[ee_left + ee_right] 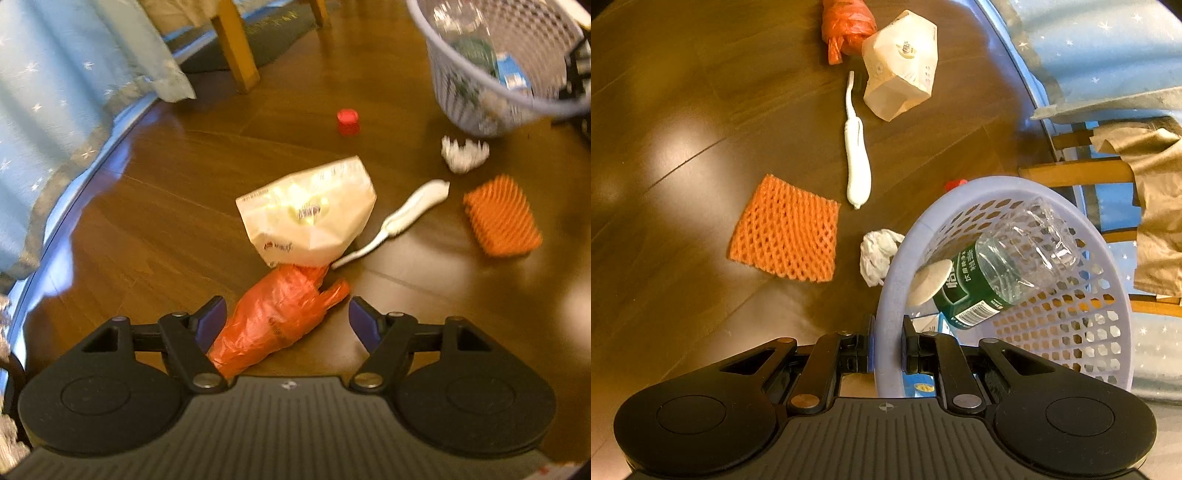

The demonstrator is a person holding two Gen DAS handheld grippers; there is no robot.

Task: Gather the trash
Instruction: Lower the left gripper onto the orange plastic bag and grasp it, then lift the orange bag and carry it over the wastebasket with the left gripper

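Left wrist: left gripper (pixel 287 314) spread wide over an orange plastic bag (pixel 280 317) lying between the fingers, pads not touching it; cream paper bag (pixel 308 212) just beyond on the wooden floor (pixel 147 221).

Right wrist: right gripper (pixel 888 345) clamped on the rim of the lavender mesh basket (pixel 1015 192), clear plastic bottle (pixel 1008 258) inside

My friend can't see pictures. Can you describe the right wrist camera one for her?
The right gripper pinches the rim of a lavender basket holding a plastic bottle. On the wooden floor lie orange netting, crumpled tissue and more trash.
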